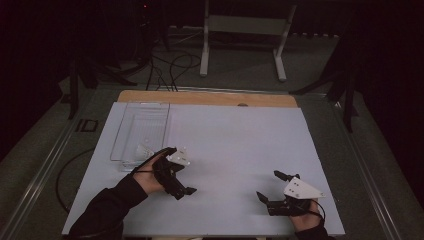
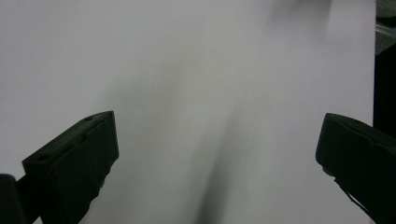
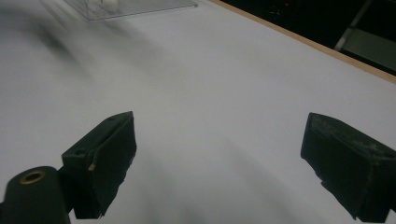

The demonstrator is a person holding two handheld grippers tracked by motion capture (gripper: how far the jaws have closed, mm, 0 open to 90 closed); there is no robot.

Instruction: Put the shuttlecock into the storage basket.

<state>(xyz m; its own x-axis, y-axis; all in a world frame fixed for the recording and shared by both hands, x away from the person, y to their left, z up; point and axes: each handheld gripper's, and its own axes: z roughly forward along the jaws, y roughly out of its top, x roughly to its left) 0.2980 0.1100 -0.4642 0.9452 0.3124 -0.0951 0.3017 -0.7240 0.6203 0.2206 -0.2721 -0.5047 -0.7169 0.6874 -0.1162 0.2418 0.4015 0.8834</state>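
My left gripper [image 1: 180,170] hovers over the white table [image 1: 235,135] at the left front, beside the near end of a clear plastic tray [image 1: 131,127]. Its jaws stand wide apart and point right, with nothing between them; in the left gripper view, my left gripper [image 2: 217,119] frames bare table. My right gripper [image 1: 270,186] is at the right front, open and empty, pointing left. In the right gripper view, my right gripper [image 3: 219,117] looks across the table to the clear tray [image 3: 154,6], where a small white object [image 3: 110,3] lies.
The table's wooden back edge [image 1: 207,97] runs behind the white sheet. A white metal stand [image 1: 245,30] and loose cables [image 1: 170,70] lie on the floor beyond. A cable [image 1: 62,175] loops off the table's left side.
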